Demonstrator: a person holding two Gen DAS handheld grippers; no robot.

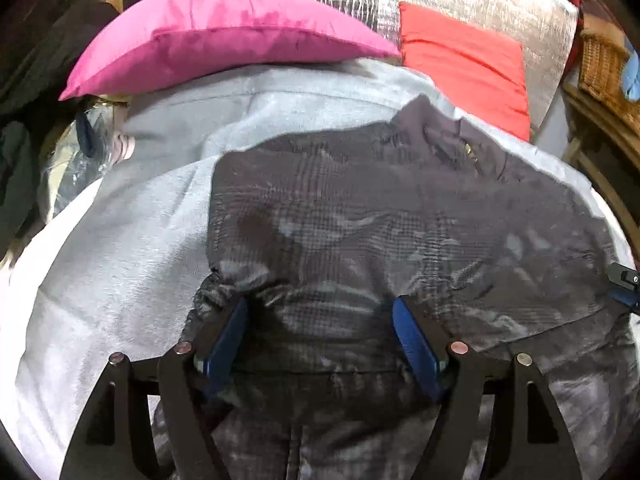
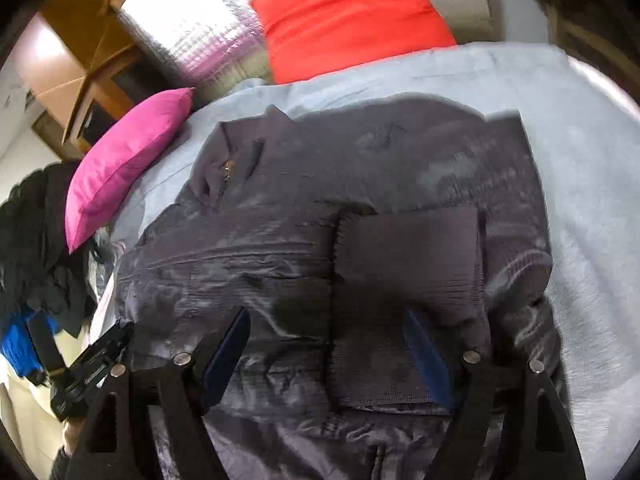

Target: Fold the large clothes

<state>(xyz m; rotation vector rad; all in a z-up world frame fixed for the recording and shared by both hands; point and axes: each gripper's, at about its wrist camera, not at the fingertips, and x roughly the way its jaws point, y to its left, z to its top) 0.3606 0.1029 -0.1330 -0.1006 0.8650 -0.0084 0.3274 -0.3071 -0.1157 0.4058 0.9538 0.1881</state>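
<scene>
Between the left gripper fingers: only the dark grey shiny padded jacket below, pads spread wide, nothing gripped. Right gripper same, fingers released, spread over the jacket's ribbed knit cuff, which lies folded across the front. Jacket lies flat on a light grey bed sheet, collar at the far end. Magenta pillow far left, red cushion far right, silver quilted pad behind both.
</scene>
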